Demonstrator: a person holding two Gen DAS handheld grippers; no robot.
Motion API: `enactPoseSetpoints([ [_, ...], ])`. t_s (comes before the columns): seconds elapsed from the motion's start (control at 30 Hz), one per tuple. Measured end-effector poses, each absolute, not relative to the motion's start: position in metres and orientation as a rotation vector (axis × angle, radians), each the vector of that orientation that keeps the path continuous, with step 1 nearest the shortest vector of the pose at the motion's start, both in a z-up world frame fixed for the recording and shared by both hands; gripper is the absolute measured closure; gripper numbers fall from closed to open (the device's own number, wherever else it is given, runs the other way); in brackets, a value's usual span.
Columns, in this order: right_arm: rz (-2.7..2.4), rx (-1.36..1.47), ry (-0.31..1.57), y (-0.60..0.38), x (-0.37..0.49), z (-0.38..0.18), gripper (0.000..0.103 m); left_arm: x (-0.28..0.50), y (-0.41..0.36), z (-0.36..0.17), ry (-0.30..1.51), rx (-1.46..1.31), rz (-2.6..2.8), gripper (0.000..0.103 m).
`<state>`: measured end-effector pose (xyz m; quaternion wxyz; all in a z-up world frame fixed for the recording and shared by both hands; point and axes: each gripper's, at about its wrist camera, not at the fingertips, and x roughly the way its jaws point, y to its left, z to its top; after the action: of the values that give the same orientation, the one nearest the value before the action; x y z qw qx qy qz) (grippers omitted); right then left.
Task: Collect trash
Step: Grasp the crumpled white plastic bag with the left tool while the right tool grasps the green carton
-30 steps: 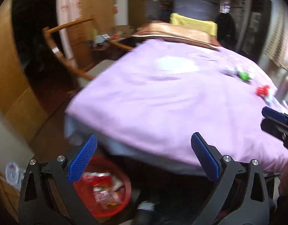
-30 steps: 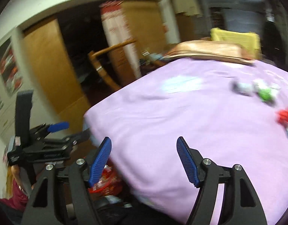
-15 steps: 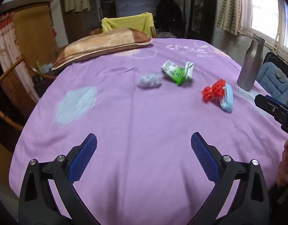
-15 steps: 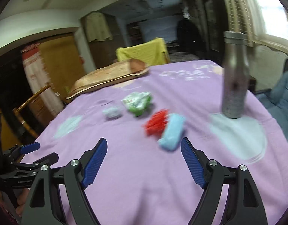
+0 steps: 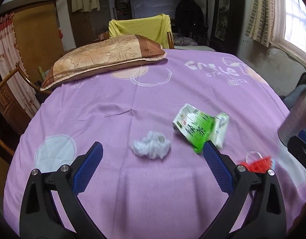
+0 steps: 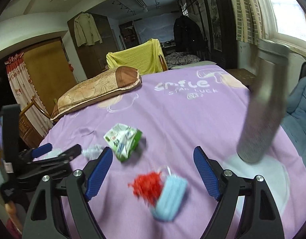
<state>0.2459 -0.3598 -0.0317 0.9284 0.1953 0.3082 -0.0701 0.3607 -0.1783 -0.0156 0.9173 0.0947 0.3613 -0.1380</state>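
Trash lies on the purple bedspread (image 5: 133,109). A white tissue wad (image 5: 151,147) sits just ahead of my left gripper (image 5: 152,149), which is open with nothing in it. A crumpled green-and-white packet (image 5: 198,127) lies right of the wad. In the right wrist view a red crumpled scrap (image 6: 147,185) and a blue face mask (image 6: 171,195) lie on the bed beneath my right gripper (image 6: 153,153). Its jaws are opening and the pads touch nothing. The packet (image 6: 123,141) lies beyond its left finger. The left gripper (image 6: 59,151) shows at the left.
A metal bottle (image 6: 262,109) stands on the bed close to the right gripper's right finger. A brown pillow (image 5: 101,59) lies at the bed's far left, with a yellow-draped chair (image 5: 141,27) behind. A wooden chair (image 5: 5,99) stands left; a blue cushioned seat (image 6: 298,109) stands right.
Both views swung from the bed's left edge and a red bin on the floor onto the bed. Both grippers came closer to the trash. The right jaws stand a little wider.
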Motion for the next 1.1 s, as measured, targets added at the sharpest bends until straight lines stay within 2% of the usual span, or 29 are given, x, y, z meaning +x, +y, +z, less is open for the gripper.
enactPoseSetpoints([
  [0.27, -0.137, 0.417, 0.735, -0.363, 0.272, -0.062, 0.019, 0.407, -0.181, -0.065, 0.83, 0.187, -0.285, 0.006],
  [0.53, -0.162, 0.353, 0.739, -0.355, 0.275, -0.066, 0.016, 0.427, -0.178, -0.094, 0.938, 0.194, -0.281, 0.007],
  [0.57, -0.16, 0.354, 0.738, -0.354, 0.274, -0.066, 0.016, 0.43, -0.175, -0.097, 0.962, 0.176, -0.293, 0.009],
  [0.73, -0.143, 0.37, 0.716, -0.353, 0.271, -0.066, 0.016, 0.434, -0.163, -0.09, 0.959, 0.128, -0.298, 0.049],
  [0.8, -0.134, 0.395, 0.711, -0.353, 0.273, -0.064, 0.016, 0.436, -0.157, -0.087, 0.962, 0.099, -0.308, 0.057],
  [1.1, -0.082, 0.403, 0.756, -0.329, 0.332, -0.042, 0.016, 0.438, -0.137, -0.07, 0.908, 0.072, -0.24, 0.058],
])
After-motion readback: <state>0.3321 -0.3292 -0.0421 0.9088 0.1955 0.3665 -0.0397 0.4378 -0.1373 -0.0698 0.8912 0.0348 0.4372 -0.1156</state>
